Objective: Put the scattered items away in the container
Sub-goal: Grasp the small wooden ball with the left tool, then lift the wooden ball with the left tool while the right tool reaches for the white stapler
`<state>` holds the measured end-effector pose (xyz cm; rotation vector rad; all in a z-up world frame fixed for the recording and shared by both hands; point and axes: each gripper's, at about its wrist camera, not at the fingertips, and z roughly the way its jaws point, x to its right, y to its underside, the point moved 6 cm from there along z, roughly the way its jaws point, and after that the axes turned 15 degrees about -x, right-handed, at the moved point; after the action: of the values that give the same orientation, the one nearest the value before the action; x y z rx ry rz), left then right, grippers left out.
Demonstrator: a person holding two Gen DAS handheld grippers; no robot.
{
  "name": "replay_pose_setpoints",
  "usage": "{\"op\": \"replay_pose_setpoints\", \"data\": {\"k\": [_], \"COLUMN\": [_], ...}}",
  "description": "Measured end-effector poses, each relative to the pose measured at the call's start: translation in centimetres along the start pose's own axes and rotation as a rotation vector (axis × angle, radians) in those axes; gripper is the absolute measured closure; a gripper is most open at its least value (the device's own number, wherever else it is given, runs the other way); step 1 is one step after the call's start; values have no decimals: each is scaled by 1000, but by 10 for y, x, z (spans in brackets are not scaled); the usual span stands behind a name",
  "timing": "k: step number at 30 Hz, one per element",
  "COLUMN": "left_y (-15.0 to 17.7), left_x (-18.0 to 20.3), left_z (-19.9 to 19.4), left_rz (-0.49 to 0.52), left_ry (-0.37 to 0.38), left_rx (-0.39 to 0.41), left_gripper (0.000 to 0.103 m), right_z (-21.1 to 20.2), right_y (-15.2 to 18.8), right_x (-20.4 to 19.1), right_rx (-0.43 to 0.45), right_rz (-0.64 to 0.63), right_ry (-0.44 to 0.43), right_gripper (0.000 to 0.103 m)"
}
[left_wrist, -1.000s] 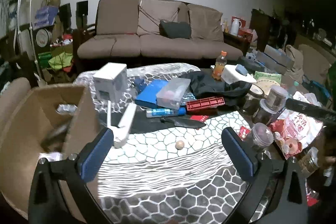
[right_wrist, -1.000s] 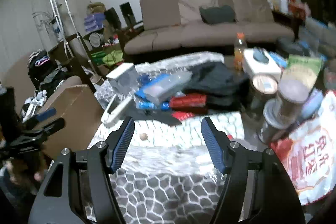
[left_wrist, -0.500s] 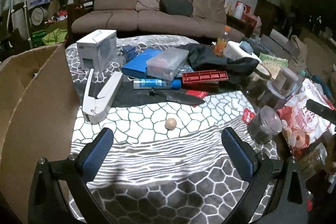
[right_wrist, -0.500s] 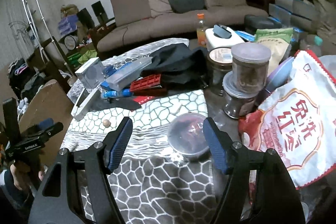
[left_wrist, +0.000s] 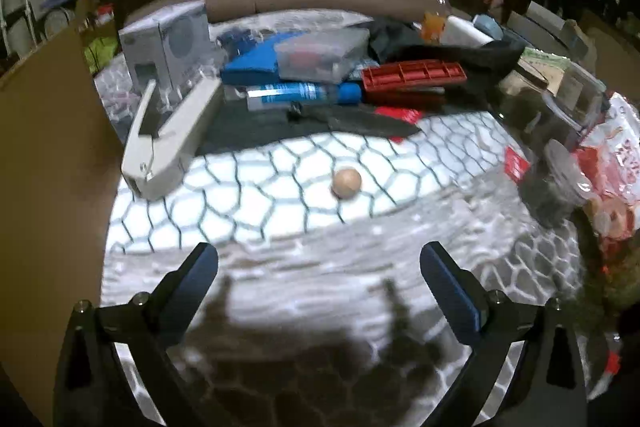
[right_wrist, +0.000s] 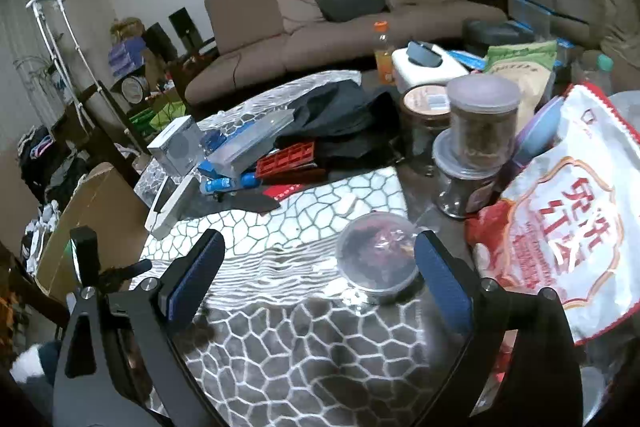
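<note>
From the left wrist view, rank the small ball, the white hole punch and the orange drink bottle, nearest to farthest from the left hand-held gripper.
From the left hand-held gripper:
1. Small ball, just ahead, slightly right.
2. White hole punch, ahead left, beside the cardboard box.
3. Orange drink bottle, far back right.

we see a matt brown cardboard box (left_wrist: 48, 131), a smooth wooden-looking ball (left_wrist: 346, 182) on patterned cloth (left_wrist: 256, 187), a clear glossy plastic jar (right_wrist: 376, 257), and a shiny printed snack bag (right_wrist: 572, 227).
</note>
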<state>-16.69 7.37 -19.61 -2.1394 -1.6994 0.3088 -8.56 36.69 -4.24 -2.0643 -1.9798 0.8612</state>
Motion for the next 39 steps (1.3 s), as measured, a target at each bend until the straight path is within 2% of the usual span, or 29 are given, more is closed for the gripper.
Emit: {"op": "replay_pose_setpoints", "data": {"k": [3,6,10,12,13,14,18,19,20,22,26,29,34,36,39], "left_y": [-10,-18,-25,-29,-31,-34,-44,-46,-47,-49,-48,-43,-34,-31,-27], "left_x": [3,13,27,31,32,33,35,36,36,33,26,20,14,19,21], "left_z": [11,28,41,48,53,56,62,64,65,65,64,61,40,26,1], "left_rz": [15,59,78,85,89,86,88,92,96,82,80,71,16,33,72], "left_ry": [-6,-24,4,6,4,6,28,28,29,36,101,109,116,94,46], "left_rx": [3,-26,-23,-41,-55,-59,-48,-52,-56,-60,-54,-51,-51,-58,-25], "left_gripper": [21,37,40,53,64,68,68,71,79,79,79,79,79,79,79], "right_z": [11,22,44,57,64,70,80,80,79,76,70,68,74,78,83], "right_y": [-2,-4,-1,0,1,2,-3,-5,-8,-17,-33,-40,-46,-46,-45], "right_x": [-17,-38,-43,-37,-32,-26,2,8,12,20,28,25,9,6,6], "right_rx": [-28,-44,-63,-85,-105,-123,-146,-146,-144,-133,-118,-115,-143,-165,-184], "right_rz": [-13,-103,-191,-197,-190,-175,-55,-30,-12,23,88,111,77,85,132], "right_ry": [-33,15,167,202,209,206,152,145,142,127,74,51,31,20,29], "right_gripper": [8,8,10,26,29,32,33,33,33,33,33,33,33,33,33]}}
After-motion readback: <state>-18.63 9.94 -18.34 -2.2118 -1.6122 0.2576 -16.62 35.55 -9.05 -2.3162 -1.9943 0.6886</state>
